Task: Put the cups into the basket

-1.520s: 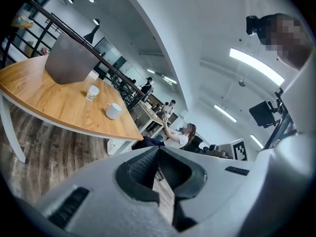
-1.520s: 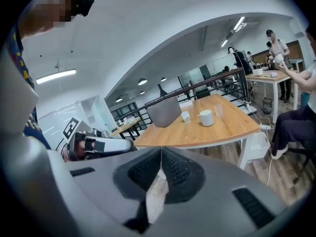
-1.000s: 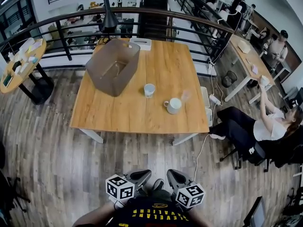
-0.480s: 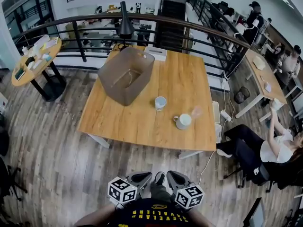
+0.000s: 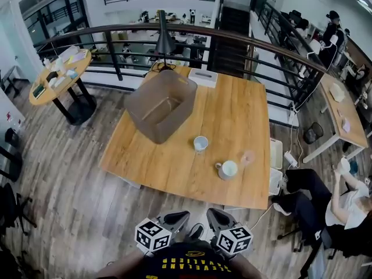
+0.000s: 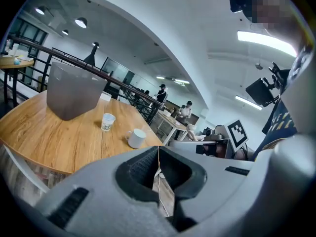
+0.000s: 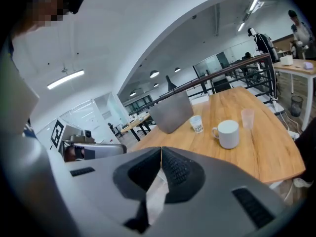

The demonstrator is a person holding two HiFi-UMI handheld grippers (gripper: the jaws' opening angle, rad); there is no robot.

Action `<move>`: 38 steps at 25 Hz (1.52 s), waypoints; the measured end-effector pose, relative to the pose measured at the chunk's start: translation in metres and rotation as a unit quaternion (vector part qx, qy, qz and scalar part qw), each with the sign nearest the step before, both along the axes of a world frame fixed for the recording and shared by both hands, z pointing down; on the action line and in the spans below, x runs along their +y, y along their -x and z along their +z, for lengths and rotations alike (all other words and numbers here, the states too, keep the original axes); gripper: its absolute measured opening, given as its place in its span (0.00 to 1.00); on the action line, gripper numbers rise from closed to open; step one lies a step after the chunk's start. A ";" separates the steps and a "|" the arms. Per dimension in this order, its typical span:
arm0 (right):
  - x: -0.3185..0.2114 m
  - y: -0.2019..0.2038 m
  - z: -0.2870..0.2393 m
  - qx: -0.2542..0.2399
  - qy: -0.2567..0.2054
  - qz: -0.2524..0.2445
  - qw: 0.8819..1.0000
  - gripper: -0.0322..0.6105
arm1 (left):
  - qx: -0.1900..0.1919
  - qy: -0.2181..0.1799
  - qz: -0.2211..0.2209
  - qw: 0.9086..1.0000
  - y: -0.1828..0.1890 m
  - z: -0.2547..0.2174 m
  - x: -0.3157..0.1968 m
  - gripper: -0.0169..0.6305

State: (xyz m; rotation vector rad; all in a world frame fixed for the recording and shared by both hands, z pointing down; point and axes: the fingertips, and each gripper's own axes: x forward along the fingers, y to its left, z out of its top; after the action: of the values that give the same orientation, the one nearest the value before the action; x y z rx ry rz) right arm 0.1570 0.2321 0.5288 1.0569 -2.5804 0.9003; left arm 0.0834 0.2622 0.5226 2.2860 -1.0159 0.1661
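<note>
A grey see-through basket [image 5: 161, 104] stands on the far left part of the wooden table [image 5: 168, 168]. A small paper cup [image 5: 200, 143] sits mid-table, with a white mug [image 5: 228, 169] and a clear plastic cup [image 5: 248, 157] nearer the right front. My left gripper [image 5: 185, 215] and right gripper [image 5: 210, 214] are held close to my body, well short of the table, both shut and empty. The left gripper view shows the basket [image 6: 74, 90], paper cup [image 6: 107, 121] and mug [image 6: 137, 138] beyond its shut jaws. The right gripper view shows the mug [image 7: 228, 134] and clear cup [image 7: 247, 118].
A white tissue box [image 5: 203, 77] and a black lamp [image 5: 164, 39] are at the table's far edge, against a curved railing [image 5: 256, 42]. A round side table [image 5: 58, 77] stands left. A seated person [image 5: 325, 205] and a long desk [image 5: 343, 106] are to the right.
In the head view the table, basket and cups have shifted right and down as I walk round. Both grippers stay shut and low by my body.
</note>
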 end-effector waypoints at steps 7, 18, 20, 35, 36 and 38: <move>-0.037 -0.014 0.009 -0.011 0.014 -0.025 1.000 0.07 | -0.017 0.010 -0.029 0.999 -0.014 0.002 -0.026 0.04; -0.081 -0.020 0.036 0.009 0.044 -0.020 0.999 0.07 | -0.015 0.028 -0.049 0.998 -0.005 0.010 -0.062 0.04; -0.089 -0.018 0.041 0.016 0.047 -0.012 0.999 0.07 | -0.011 0.030 -0.039 0.999 -0.001 0.015 -0.072 0.04; -0.194 -0.020 0.043 0.067 0.038 0.174 0.982 0.07 | -0.067 -0.060 0.152 0.984 0.036 0.029 -0.193 0.06; -0.196 -0.027 0.041 0.071 0.038 0.193 0.978 0.07 | -0.076 -0.070 0.180 0.978 0.030 0.032 -0.195 0.10; -0.201 -0.041 0.036 0.081 0.035 0.231 0.969 0.07 | -0.091 -0.087 0.233 0.964 0.018 0.038 -0.198 0.20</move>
State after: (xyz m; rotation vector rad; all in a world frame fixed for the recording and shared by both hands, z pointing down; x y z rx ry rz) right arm 0.1978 0.0315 0.5643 1.6718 -2.1875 0.9452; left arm 0.0655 0.0638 0.5603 2.6807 -0.5766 0.5070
